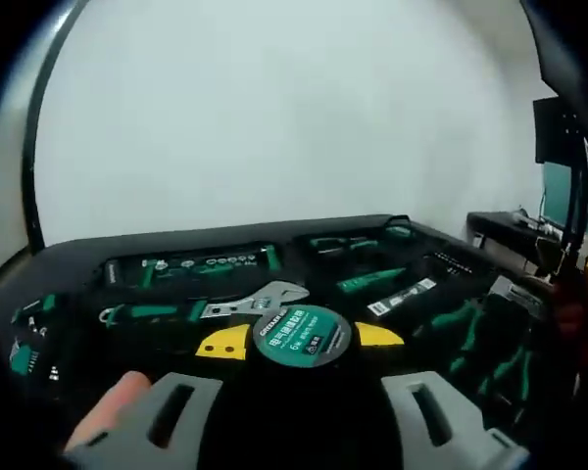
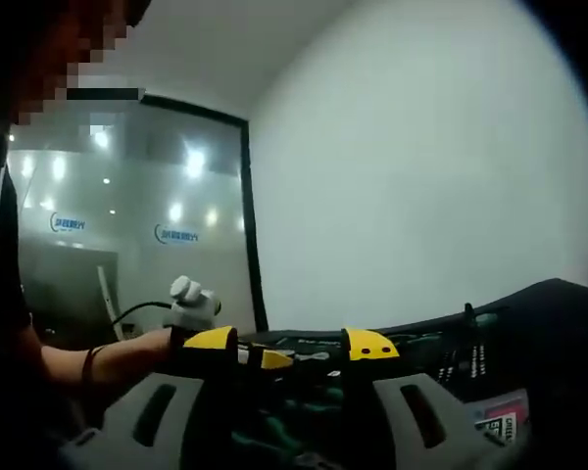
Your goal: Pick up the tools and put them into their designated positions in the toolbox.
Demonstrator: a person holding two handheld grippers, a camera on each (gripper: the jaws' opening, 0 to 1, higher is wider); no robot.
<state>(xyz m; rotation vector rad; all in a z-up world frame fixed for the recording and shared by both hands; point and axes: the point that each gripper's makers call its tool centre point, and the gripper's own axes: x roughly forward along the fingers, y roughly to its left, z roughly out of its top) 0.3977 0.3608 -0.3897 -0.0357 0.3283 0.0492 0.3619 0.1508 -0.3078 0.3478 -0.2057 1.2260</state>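
In the left gripper view, the left gripper (image 1: 302, 339) has its two grey jaws with yellow tips closed against the sides of a roll of tape (image 1: 302, 335), a black disc with a round green label, which is held between the tips. A fingertip (image 1: 118, 403) of the person shows beside the left jaw at the bottom of the view. Just beyond the tape lies the open black toolbox (image 1: 78, 257), its moulded tray carrying green-handled tools. An adjustable wrench (image 1: 250, 303) with a silver head rests in a slot directly behind the tape, a row of sockets (image 1: 201, 264) sits further back, and a green-handled screwdriver (image 1: 370, 282) lies to the right. A plain white wall (image 1: 274, 108) rises behind the box. In the right gripper view, the right gripper (image 2: 291, 347) has its yellow-tipped jaws spread apart with nothing between them. The toolbox (image 2: 539, 323) lies below and beyond them, mostly dark. To the left, the person's forearm (image 2: 108, 360) reaches in, holding the other gripper.
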